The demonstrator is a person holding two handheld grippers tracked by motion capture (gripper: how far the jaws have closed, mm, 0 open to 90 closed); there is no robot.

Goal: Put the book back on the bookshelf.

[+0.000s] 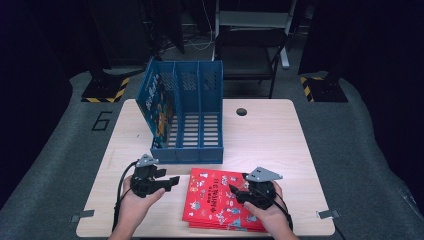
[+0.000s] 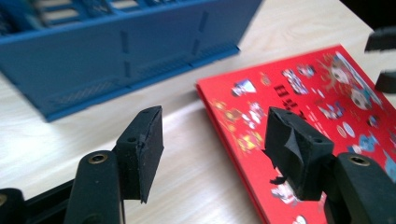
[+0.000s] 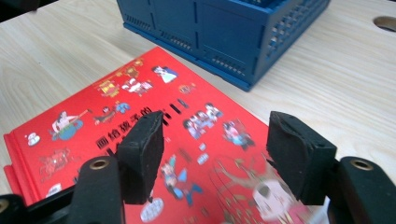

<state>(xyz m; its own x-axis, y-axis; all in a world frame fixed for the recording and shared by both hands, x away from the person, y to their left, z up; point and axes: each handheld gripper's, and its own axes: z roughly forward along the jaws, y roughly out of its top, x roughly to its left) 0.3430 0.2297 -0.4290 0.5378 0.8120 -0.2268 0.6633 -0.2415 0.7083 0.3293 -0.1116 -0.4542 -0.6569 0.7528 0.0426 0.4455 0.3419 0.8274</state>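
book (image 1: 215, 197): red cover, chinese title too blurred to read
floor: "6" (image 1: 101, 120)
left gripper (image 1: 172, 181): jaws wide, empty
right gripper (image 1: 233, 190): jaws wide, over book, empty
rack (image 1: 195, 117): blue

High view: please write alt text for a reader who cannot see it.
Two hand-held black grippers, left gripper and right gripper, both open, flank a stack of red picture books lying flat on a pale wooden table. Behind stands a blue plastic three-slot file rack, one book upright in its left slot.

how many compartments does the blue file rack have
3, side by side in the blue file rack at the table's middle; the left one holds a blue book, the other two look empty.
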